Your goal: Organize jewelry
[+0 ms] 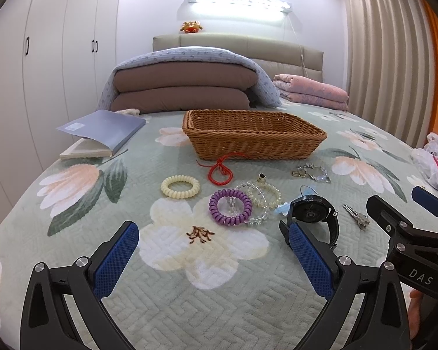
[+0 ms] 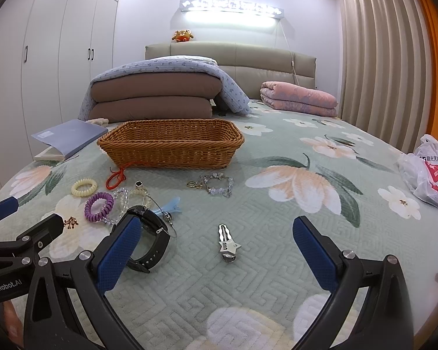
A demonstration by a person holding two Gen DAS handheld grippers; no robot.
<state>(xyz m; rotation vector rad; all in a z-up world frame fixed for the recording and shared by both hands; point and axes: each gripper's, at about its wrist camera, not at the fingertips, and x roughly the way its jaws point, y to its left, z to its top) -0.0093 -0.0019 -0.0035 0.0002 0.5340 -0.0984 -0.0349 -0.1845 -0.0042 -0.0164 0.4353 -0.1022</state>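
Note:
A wicker basket point(image 1: 254, 137) point(image 2: 172, 143) stands on the floral bedspread. In front of it lie a red cord point(image 1: 222, 170), a cream coil hair tie point(image 1: 180, 186), a purple coil hair tie point(image 1: 230, 207), clear bead bracelets point(image 1: 262, 198), a crystal charm bracelet point(image 2: 216, 185), a black watch point(image 1: 312, 215) point(image 2: 149, 236), a blue clip point(image 2: 169, 204) and a silver star hair clip point(image 2: 227, 242). My left gripper point(image 1: 213, 250) is open and empty, short of the purple tie. My right gripper point(image 2: 216, 250) is open and empty around the silver clip's place, above the bed.
A grey-blue book point(image 1: 102, 131) lies left of the basket. Folded brown and blue quilts point(image 1: 184, 87) and a pink blanket point(image 1: 312, 90) lie at the headboard. A plastic bag point(image 2: 429, 172) sits at the right edge. Wardrobes on the left, curtains on the right.

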